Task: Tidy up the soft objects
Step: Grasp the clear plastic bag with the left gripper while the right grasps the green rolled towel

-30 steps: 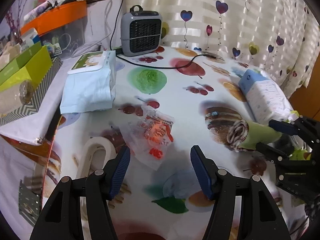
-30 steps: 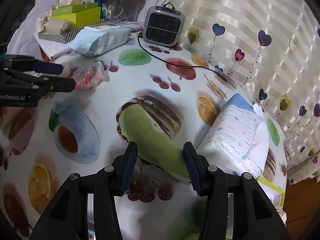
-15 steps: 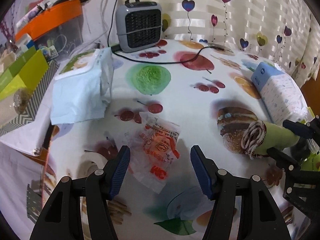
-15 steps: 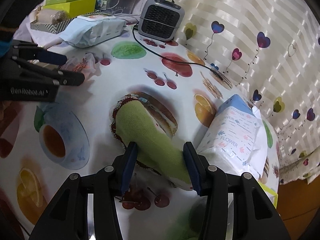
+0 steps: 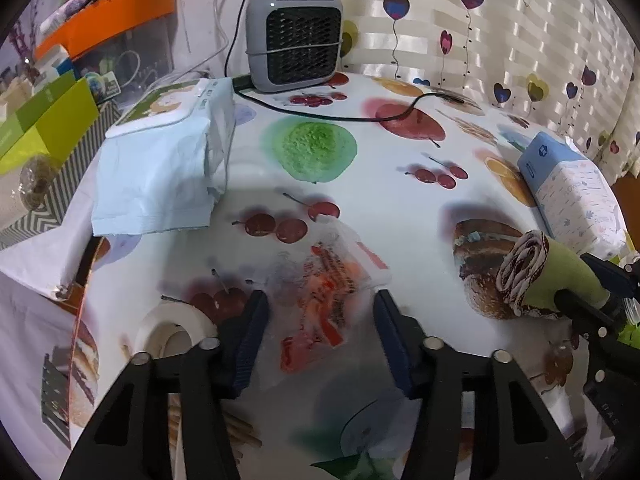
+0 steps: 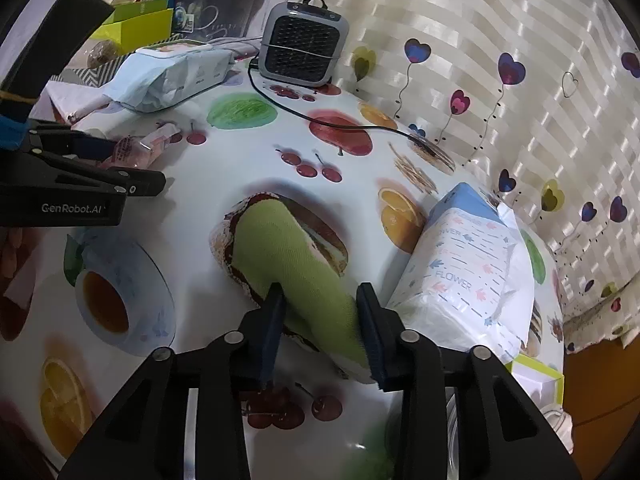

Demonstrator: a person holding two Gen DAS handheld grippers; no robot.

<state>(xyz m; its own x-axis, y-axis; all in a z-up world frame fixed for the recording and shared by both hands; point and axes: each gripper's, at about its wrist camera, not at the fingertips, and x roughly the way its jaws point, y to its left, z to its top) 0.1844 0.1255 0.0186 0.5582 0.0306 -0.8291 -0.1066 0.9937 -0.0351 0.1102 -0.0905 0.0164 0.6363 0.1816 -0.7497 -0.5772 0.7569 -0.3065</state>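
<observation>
The right tool (image 6: 320, 322) is closing on the green roll (image 6: 292, 256); the left tool (image 5: 320, 332) is closing around the plastic packet (image 5: 324, 296).

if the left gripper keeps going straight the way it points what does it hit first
Most likely the clear snack bag with red print: it lies between the closing jaws of the left gripper, not yet pinched. The tablecloth lies under it.

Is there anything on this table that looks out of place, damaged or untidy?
Nothing is spilled or broken. Two things look untidy: the pale blue wipes pack sits crumpled and half off the table edge, and the heater cord trails loose across the cloth.
</observation>
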